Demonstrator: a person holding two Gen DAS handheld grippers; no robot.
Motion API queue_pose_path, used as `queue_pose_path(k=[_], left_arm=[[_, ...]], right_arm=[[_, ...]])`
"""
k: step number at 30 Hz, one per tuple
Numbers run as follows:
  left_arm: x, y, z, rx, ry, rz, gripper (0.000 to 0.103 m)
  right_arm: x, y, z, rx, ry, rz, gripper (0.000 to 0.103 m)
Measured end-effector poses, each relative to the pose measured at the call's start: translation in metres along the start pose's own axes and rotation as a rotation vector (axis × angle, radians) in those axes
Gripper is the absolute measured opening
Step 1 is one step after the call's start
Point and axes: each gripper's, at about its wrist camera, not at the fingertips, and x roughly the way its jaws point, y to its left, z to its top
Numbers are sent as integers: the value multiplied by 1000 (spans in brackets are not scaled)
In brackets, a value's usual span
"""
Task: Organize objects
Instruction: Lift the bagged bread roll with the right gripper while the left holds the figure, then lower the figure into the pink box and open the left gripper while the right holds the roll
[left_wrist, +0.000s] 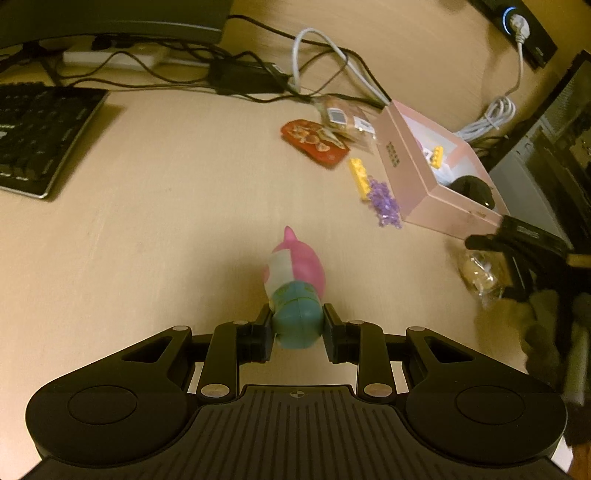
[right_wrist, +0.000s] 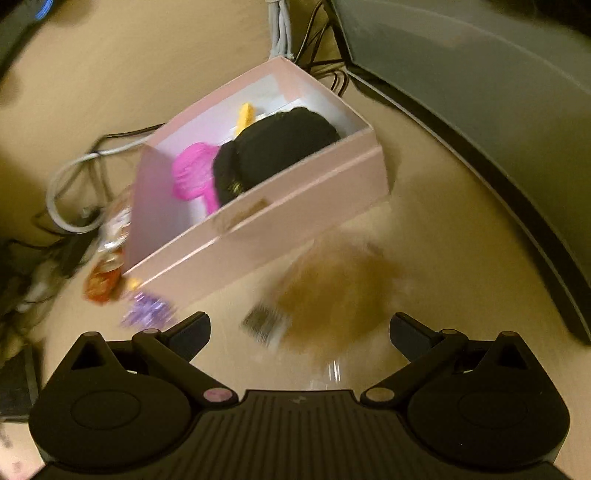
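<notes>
My left hand-held gripper is squeezing a toy. The toy has a teal round end between the two pads, and a pink and white part that sticks out in front, over the worktop. The pads press on both sides of the teal end.

My right hand-held gripper is wide apart and grips nothing. Between its fingers lies a clear bag with something brown inside. The bag is very blurry, so I cannot tell what the brown stuff is. The fingers do not touch the bag.

Just past the bag is a pink box with its top off. Inside it I see a black thing, a bright pink thing and a small yellow piece.

Beside the box, on the worktop, is a pile of purple bits touching a yellow block. A little farther lie a red flat packet and some small clear packets.

Far to the left is a black keyboard. At the back are many black and white cables and a white power strip.
</notes>
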Motion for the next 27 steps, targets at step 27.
queue_pose_path(k=[27], left_arm=[[13, -9, -10, 50, 60, -38, 30]], right_arm=[[-37, 53, -86, -582, -35, 26, 61]])
